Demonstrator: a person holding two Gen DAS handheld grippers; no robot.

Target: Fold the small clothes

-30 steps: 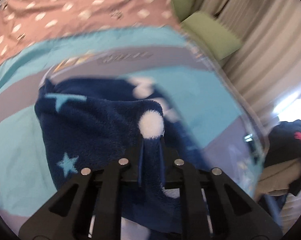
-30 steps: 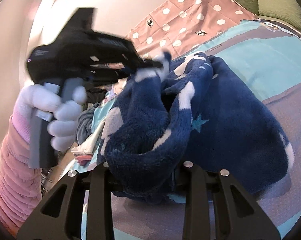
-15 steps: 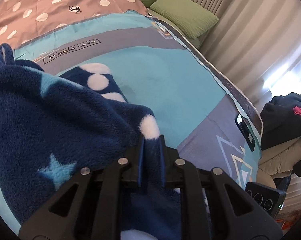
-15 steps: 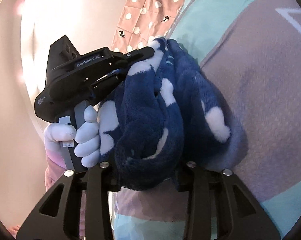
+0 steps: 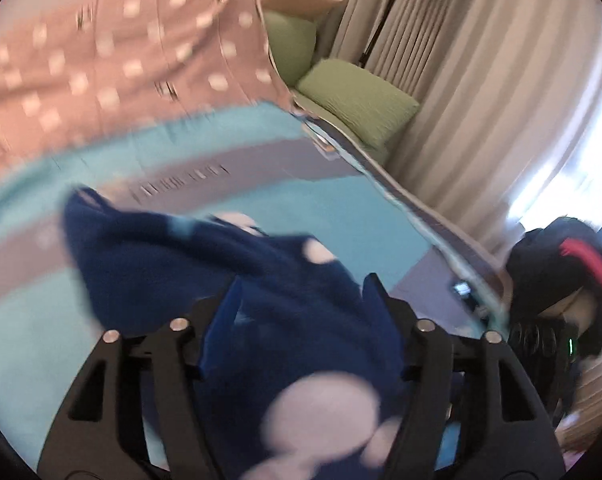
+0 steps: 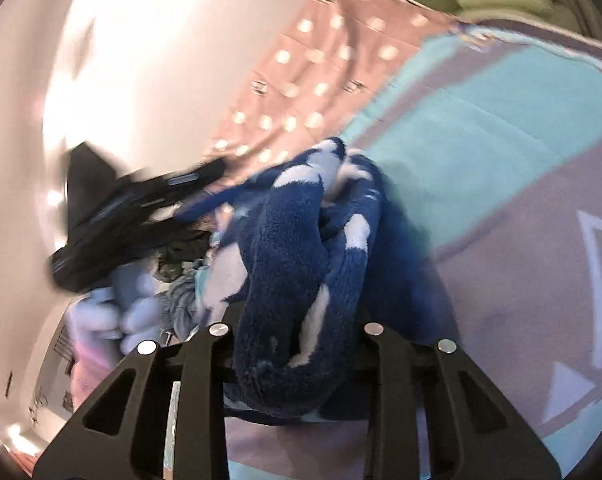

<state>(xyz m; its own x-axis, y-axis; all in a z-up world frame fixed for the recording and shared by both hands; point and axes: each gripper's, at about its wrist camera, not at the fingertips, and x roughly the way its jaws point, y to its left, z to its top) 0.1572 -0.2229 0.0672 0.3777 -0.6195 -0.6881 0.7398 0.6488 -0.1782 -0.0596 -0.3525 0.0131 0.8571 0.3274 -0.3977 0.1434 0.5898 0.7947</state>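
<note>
A dark blue fleece garment (image 5: pixel 229 264) with white dots and pale stars lies bunched on the teal and grey bedspread (image 5: pixel 341 208). My left gripper (image 5: pixel 301 296) stands open, its fingers (image 5: pixel 375 300) spread on either side of the fleece. In the right wrist view the same garment (image 6: pixel 297 248) is bunched between my right gripper's (image 6: pixel 297 344) jaws, which are shut on a thick fold. The left gripper (image 6: pixel 141 208) shows blurred at the left of that view, at the garment's far end.
A pink polka-dot sheet (image 5: pixel 101 68) covers the far end of the bed. Green pillows (image 5: pixel 357 100) lie by beige curtains (image 5: pixel 481 92). Dark clothes with a red stripe (image 5: pixel 569 276) are heaped off the bed's right edge. More laundry (image 6: pixel 173 280) lies left.
My left gripper has opened and let go of the fleece edge it was pinching. The garment has dropped back toward the bed. Both views have swung and are blurred.
</note>
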